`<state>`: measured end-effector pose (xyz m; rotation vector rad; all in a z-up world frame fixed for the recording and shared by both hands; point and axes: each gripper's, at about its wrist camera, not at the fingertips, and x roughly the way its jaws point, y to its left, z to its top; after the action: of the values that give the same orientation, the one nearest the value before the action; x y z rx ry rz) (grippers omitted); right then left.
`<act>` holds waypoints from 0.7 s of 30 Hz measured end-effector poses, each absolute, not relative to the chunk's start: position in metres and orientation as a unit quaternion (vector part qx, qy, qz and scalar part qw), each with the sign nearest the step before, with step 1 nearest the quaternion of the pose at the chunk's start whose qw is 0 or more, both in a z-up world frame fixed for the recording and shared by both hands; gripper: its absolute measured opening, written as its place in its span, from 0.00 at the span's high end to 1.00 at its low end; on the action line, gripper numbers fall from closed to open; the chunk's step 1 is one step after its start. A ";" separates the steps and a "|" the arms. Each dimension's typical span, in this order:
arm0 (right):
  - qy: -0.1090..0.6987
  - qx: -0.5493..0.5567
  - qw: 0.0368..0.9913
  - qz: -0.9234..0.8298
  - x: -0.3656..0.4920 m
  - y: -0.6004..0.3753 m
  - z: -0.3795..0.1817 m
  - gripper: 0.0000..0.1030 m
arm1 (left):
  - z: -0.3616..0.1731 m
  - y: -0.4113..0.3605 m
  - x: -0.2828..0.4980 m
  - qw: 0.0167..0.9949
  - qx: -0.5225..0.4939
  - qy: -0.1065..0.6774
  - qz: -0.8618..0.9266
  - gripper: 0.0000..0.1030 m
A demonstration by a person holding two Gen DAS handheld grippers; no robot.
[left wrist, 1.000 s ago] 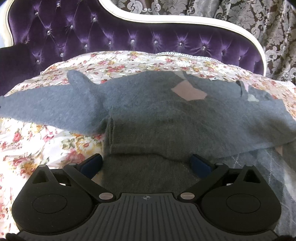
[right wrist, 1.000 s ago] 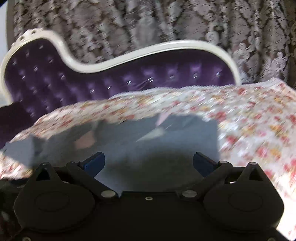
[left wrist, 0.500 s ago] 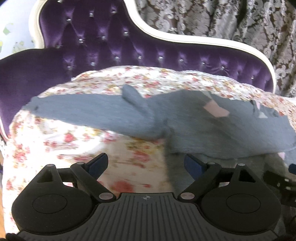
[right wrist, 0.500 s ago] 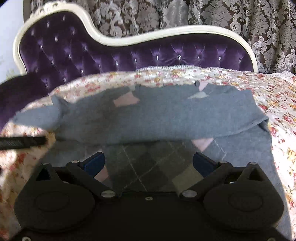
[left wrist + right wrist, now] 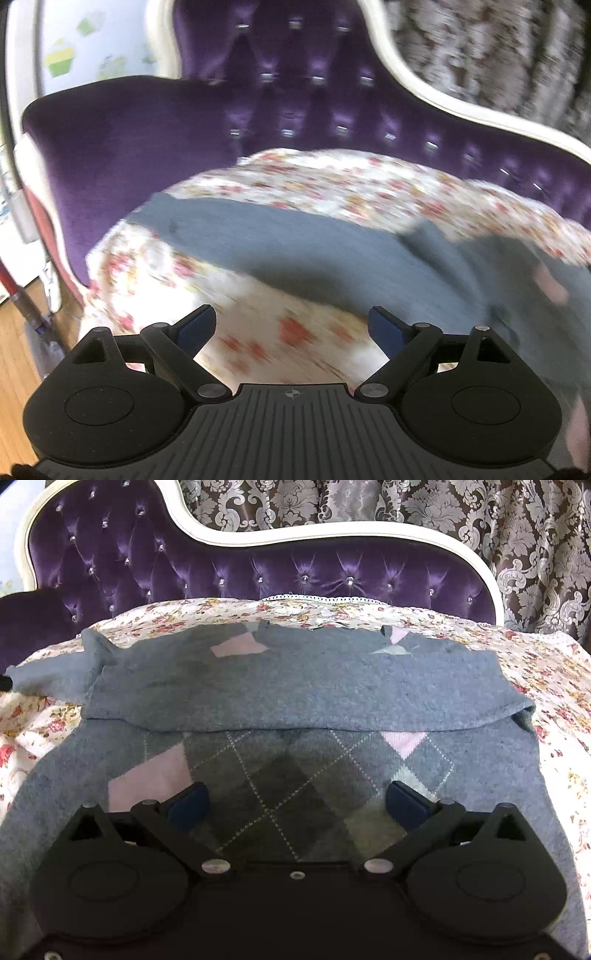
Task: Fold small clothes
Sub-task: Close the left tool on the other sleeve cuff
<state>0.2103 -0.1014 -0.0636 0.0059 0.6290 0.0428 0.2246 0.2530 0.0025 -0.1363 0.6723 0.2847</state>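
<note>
Sweater [image 5: 295,686]: grey argyle, lying crosswise on the floral sheet [image 5: 554,672], top part folded over, one sleeve [image 5: 277,240] stretched out leftward.
Left gripper [image 5: 291,328]: jaws apart, empty, above bare sheet beside the sleeve.
Right gripper [image 5: 297,805]: jaws apart over the argyle front.
Behind: purple sofa [image 5: 332,576], curtain [image 5: 517,535].

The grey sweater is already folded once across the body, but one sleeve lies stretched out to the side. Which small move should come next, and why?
Probably bring the open left gripper forward onto the outstretched sleeve and pinch it near its cuff end. The sleeve lies flat on the floral cover, sticking out beyond the folded sweater, and nothing is between the fingers. The right gripper hovers open over the argyle front.
</note>
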 end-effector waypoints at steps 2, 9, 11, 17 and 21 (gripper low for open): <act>0.307 -0.002 0.952 0.018 0.210 -0.099 -0.065 0.00 | 0.003 0.270 0.231 0.930 -0.077 0.327 0.152 0.13; 0.307 0.000 0.951 0.020 0.211 -0.100 -0.066 0.00 | 0.003 0.323 0.264 0.916 -0.108 0.335 0.191 0.13; 0.308 0.000 0.951 0.020 0.211 -0.100 -0.065 0.00 | 0.001 0.338 0.272 0.911 -0.127 0.340 0.197 0.13; 0.309 0.000 0.951 0.020 0.211 -0.099 -0.065 0.00 | -0.009 0.370 0.290 0.893 -0.171 0.352 0.224 0.13; 0.310 0.000 0.950 0.021 0.211 -0.100 -0.065 0.00 | -0.016 0.381 0.303 0.885 -0.185 0.361 0.227 0.13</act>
<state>0.2111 -0.0996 -0.0651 0.0008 0.6307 0.0418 0.3027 0.3810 -0.0164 -0.3850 0.7499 0.4728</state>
